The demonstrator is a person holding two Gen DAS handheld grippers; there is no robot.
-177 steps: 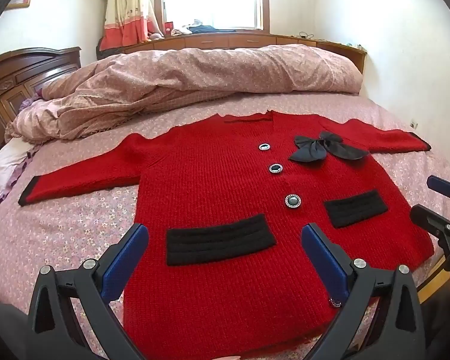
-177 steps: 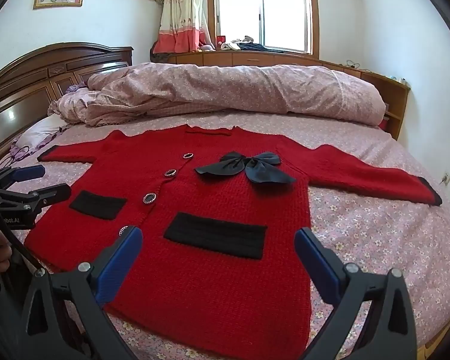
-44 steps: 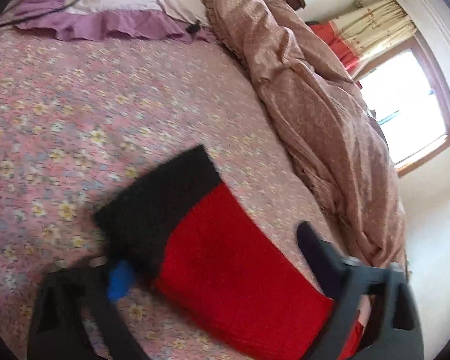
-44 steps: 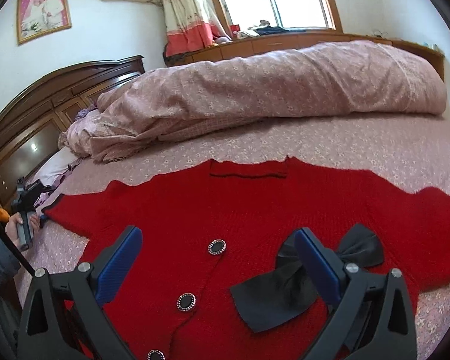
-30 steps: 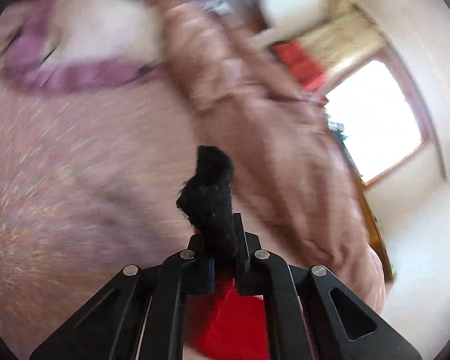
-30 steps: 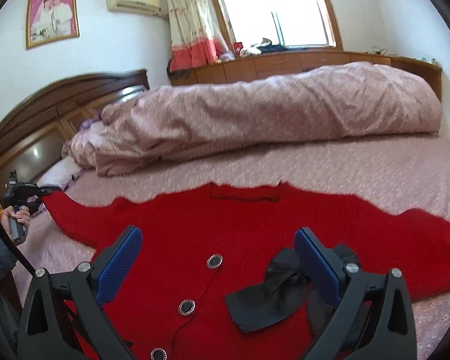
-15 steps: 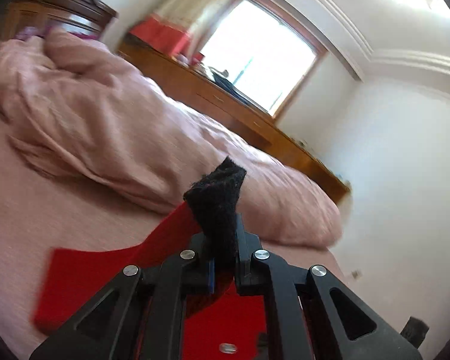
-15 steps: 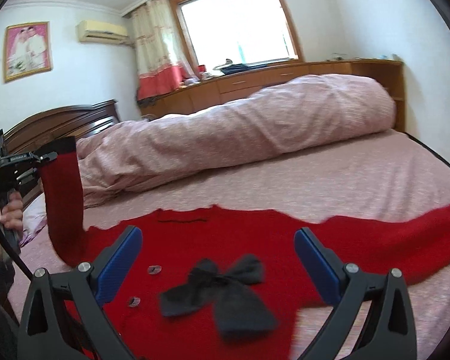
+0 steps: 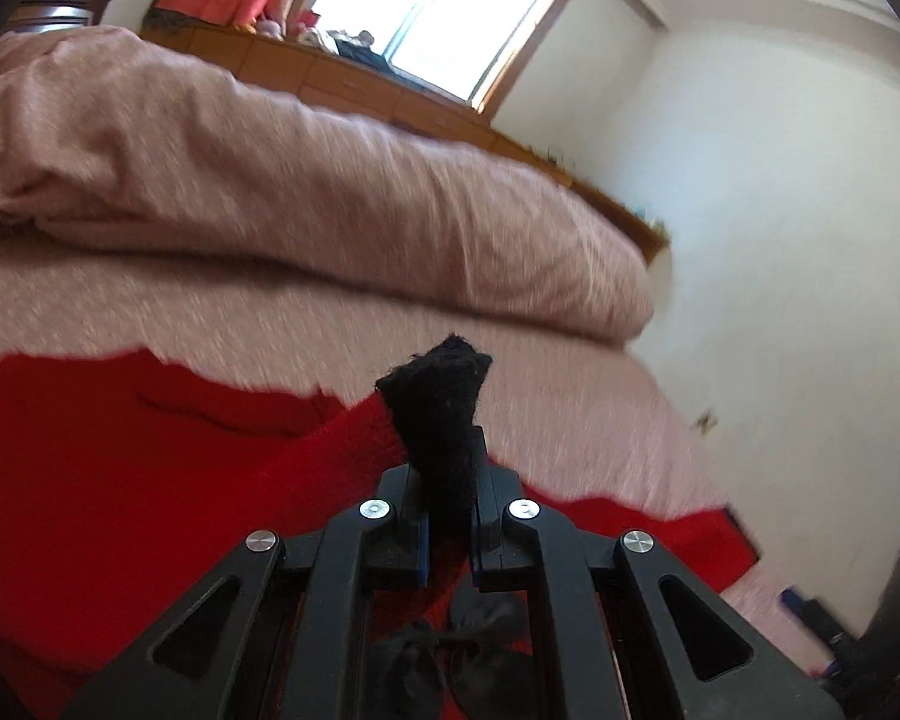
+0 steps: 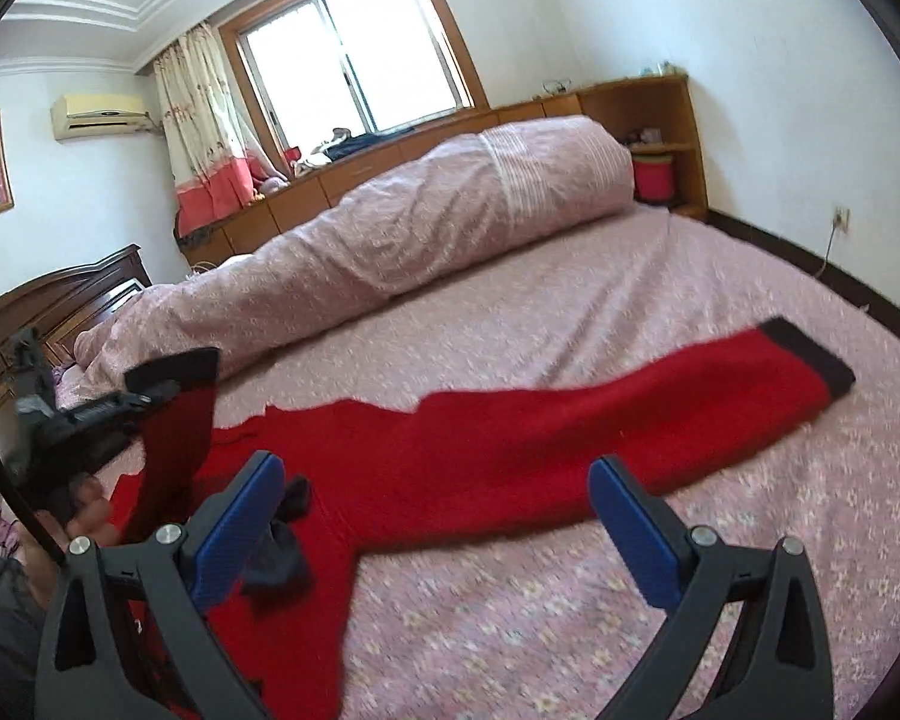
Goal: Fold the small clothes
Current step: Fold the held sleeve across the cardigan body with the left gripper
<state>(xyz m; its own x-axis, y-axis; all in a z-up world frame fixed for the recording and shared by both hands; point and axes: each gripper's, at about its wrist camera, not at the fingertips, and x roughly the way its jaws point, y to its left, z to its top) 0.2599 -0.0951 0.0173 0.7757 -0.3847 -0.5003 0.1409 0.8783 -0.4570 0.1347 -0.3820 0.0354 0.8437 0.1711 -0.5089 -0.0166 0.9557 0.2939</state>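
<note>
A red knit cardigan (image 10: 462,450) with black cuffs lies flat on the bed. My left gripper (image 9: 447,498) is shut on the black cuff (image 9: 444,420) of its left sleeve and holds it up over the cardigan body (image 9: 90,462). The lifted sleeve (image 10: 174,420) and left gripper (image 10: 108,408) also show in the right wrist view. My right gripper (image 10: 438,516) is open and empty, above the cardigan's right sleeve (image 10: 660,408), whose black cuff (image 10: 810,354) lies flat. A black bow (image 10: 282,552) sits on the cardigan's front.
A rolled pink duvet (image 10: 420,228) lies along the far side of the bed. A dark wooden headboard (image 10: 60,300) is at the left. Wooden cabinets (image 10: 630,114) run under the window. The bed's edge is at the right by a wall (image 9: 780,240).
My left gripper has closed on the sleeve cuff, lifted it and carried it rightward over the cardigan body. My right gripper has swung right toward the other sleeve, still open.
</note>
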